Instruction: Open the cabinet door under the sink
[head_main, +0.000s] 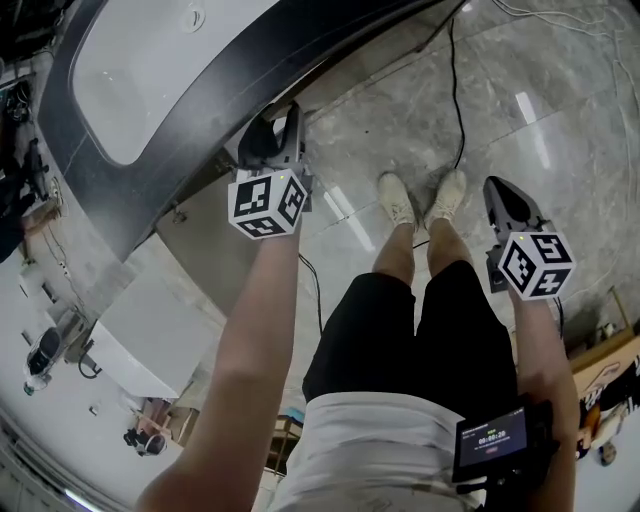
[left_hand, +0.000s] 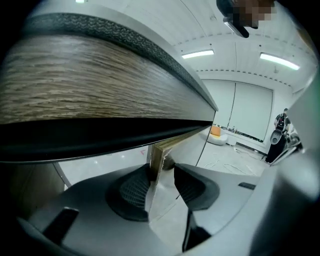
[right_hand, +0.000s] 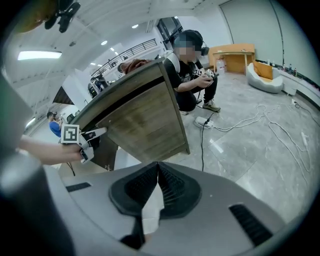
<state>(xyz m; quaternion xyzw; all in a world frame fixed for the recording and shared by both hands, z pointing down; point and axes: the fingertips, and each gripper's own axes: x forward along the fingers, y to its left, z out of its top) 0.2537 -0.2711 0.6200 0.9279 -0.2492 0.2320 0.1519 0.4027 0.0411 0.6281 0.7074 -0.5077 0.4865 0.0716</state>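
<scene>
Sink (head_main: 120, 60) sits at upper left in the head view, with the cabinet (right_hand: 145, 120) below it. Door (left_hand: 159, 156) hangs under the sink top, free edge exposed. Left gripper (left_hand: 162, 169) has jaws wide apart straddling that edge: left pad about touching, right pad clear, no clamp. Right gripper (right_hand: 158, 167) is fully closed and empty, over the floor (head_main: 560, 120). Door looks like stiff, lightish board with a slick face. Pinch the edge near its top corner.
</scene>
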